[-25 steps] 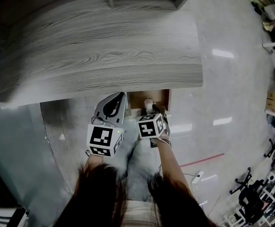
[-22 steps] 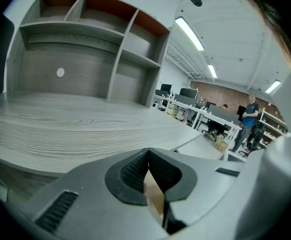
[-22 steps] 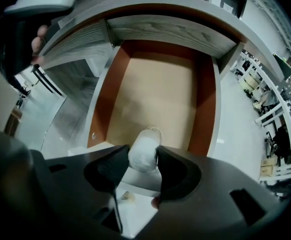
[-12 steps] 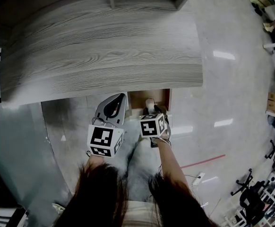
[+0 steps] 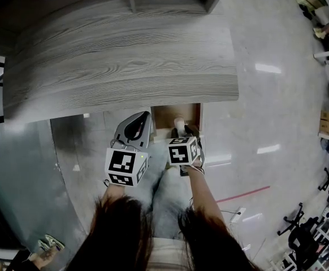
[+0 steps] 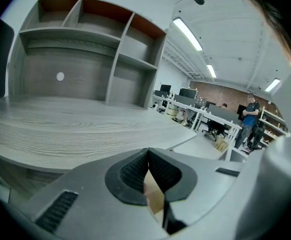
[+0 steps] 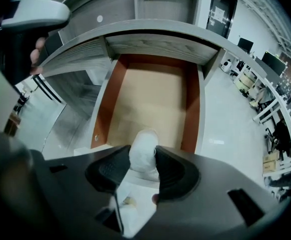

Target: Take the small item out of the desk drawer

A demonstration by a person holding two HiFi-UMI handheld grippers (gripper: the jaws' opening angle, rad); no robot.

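The desk drawer (image 5: pixel 163 114) stands pulled out under the front edge of the grey wood desk (image 5: pixel 125 55); its tan bottom (image 7: pixel 150 99) is bare. A small white, rounded item (image 7: pixel 143 151) sits between the pads of my right gripper (image 7: pixel 143 159), which reaches into the drawer's near end (image 5: pixel 181 130). The jaws are closing and both pads touch the item's sides. In the head view the item (image 5: pixel 179 123) shows just ahead of that gripper. My left gripper (image 5: pixel 146 115) hovers left of the drawer, shut with nothing in it (image 6: pixel 146 156).
A grey shelf unit (image 6: pixel 85 44) rises at the back of the desk. A frosted panel (image 5: pixel 17 174) stands to my left. Polished floor with a red line (image 5: pixel 241 192) lies to the right, with office chairs (image 5: pixel 300 230) beyond. People stand at far desks (image 6: pixel 248 116).
Both grippers keep their places at the drawer; the right one still has the white item between its jaws. The head view has drifted a little.
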